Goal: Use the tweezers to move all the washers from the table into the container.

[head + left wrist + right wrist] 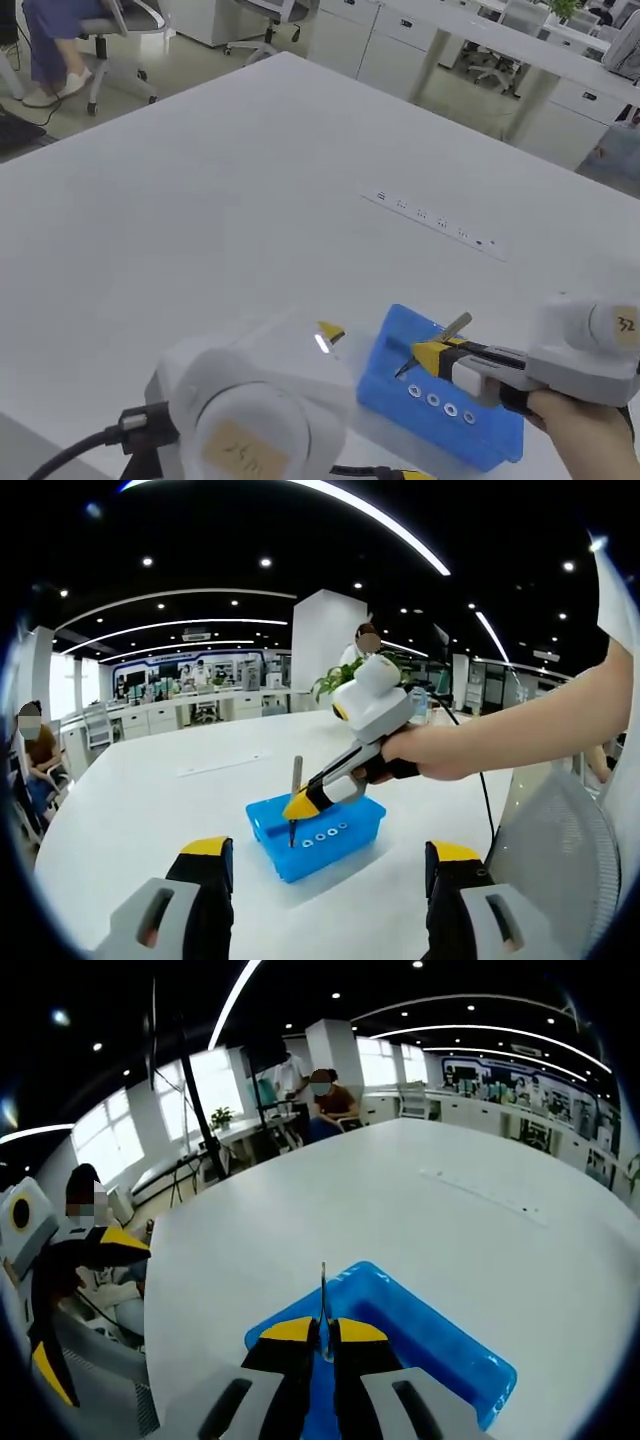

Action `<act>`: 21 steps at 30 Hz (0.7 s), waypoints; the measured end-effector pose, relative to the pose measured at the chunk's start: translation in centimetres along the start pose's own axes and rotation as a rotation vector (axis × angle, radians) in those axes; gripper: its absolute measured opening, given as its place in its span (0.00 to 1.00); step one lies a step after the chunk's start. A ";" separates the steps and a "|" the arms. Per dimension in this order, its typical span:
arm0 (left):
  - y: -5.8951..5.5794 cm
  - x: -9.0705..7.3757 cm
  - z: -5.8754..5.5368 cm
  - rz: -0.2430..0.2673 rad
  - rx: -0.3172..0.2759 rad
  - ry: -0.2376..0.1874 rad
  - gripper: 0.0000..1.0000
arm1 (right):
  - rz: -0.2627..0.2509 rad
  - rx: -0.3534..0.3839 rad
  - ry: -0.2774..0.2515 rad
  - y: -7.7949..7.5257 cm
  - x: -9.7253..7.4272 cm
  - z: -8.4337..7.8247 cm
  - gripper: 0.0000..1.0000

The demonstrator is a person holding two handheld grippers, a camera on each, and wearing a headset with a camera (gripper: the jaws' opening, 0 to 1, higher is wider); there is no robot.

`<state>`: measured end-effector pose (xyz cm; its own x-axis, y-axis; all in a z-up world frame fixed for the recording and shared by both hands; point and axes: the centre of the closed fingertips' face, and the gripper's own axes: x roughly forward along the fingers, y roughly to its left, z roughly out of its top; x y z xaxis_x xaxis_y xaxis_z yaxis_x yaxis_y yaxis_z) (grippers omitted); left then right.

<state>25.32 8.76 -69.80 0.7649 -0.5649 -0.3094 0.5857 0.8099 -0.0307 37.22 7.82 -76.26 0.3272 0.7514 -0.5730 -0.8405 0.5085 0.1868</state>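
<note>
1. Pinching the tweezers (pixel 455 326), the right gripper (pixel 428 357) has its jaws pressed together on them and hangs over the blue container (pixel 480 440).
2. In the left gripper view the tweezers stand nearly upright, with their tips down inside the container at one end of the washer row.
3. Four washers (pixel 433 399) lie in a row on the container floor.
4. The left gripper (pixel 331 848) has its jaws spread wide and holds nothing; it points at the container from just beside it.
5. The container sits on a white table (pixel 250 200).
</note>
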 end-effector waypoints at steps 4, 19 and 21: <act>0.0 0.0 0.0 -0.002 0.004 0.003 0.79 | 0.000 -0.002 0.023 -0.1 0.3 -0.6 0.03; 0.0 0.2 -0.1 -0.003 0.004 0.007 0.79 | 0.003 -0.017 0.048 -0.4 0.7 -1.2 0.03; 0.0 0.2 -0.2 -0.005 0.005 0.008 0.79 | 0.003 -0.015 0.048 -0.4 0.7 -1.2 0.03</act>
<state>25.41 8.66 -70.03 0.7600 -0.5673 -0.3172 0.5905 0.8066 -0.0277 37.27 7.64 -77.70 0.3040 0.7317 -0.6101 -0.8480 0.4997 0.1767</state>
